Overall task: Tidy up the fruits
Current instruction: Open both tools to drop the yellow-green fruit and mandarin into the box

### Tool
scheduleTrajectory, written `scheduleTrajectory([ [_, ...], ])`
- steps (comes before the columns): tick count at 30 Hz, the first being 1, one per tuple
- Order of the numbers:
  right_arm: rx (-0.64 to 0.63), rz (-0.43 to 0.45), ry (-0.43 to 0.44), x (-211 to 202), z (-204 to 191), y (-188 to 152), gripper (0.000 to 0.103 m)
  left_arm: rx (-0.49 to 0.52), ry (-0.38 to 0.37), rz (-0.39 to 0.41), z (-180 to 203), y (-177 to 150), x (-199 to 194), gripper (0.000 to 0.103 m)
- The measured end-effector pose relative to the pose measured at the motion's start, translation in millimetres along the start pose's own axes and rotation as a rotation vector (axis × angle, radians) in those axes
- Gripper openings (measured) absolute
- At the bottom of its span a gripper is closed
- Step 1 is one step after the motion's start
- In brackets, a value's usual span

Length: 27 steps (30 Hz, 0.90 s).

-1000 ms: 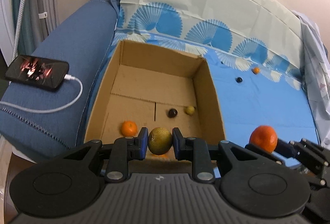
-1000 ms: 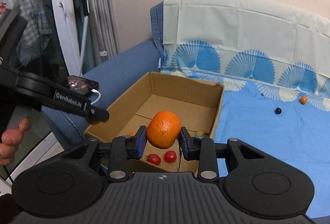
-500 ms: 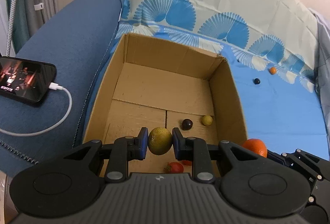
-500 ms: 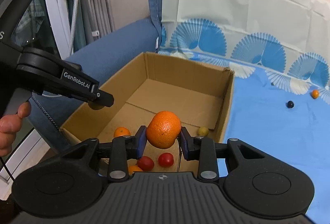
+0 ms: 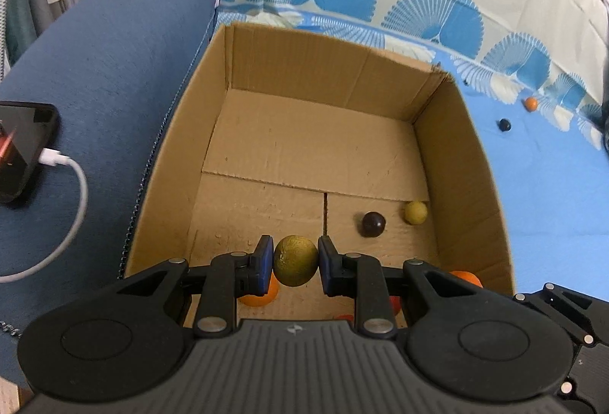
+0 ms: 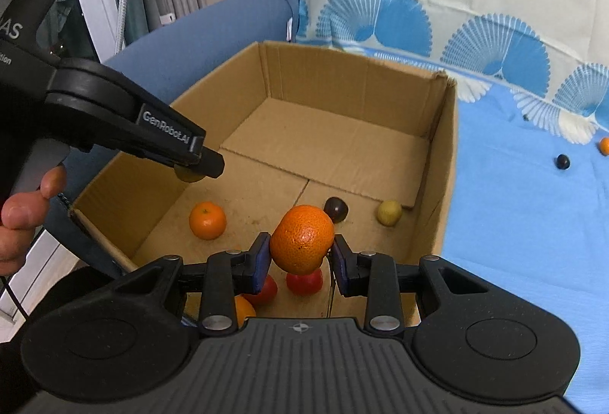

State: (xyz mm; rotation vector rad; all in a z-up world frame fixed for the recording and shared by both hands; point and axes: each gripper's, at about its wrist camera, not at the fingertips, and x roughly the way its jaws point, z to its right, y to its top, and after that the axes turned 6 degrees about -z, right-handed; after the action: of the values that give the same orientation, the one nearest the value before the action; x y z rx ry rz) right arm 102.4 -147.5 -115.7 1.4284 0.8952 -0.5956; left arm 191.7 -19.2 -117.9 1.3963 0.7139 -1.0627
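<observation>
Dull olive-yellow fruit [image 5: 296, 265], rough skin

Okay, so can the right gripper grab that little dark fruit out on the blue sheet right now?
Probably not yet. The right gripper is shut on the orange above the cardboard box. The dark fruit lies in the open beyond the box wall, so only the full jaws block it.

"GenRobot.AI" in pale letters along the left gripper [image 6: 190, 168] finger arm, partial letters "AS" and "tion" further back on its body
</observation>
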Motion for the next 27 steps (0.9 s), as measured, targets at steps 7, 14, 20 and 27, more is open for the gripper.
scheduleTrajectory([
  [7,-0.015,-0.042,-0.001,18.9,1.5,-0.2,0.036,0.028,0.023,-0.034,-0.1,0.9,25.1,0.028],
  [14,-0.033,-0.062,-0.011,31.5,3.4,1.1,0.036,0.034,0.051,-0.055,-2.0,-0.4,40.3,0.028],
  [20,-0.042,-0.066,-0.014,35.1,5.3,0.8,0.036,0.034,0.059,-0.067,-3.5,-2.9,45.2,0.028],
  [27,-0.080,-0.062,-0.037,26.7,2.6,3.7,0.081,0.042,0.076,0.020,1.3,-7.4,25.0,0.102],
])
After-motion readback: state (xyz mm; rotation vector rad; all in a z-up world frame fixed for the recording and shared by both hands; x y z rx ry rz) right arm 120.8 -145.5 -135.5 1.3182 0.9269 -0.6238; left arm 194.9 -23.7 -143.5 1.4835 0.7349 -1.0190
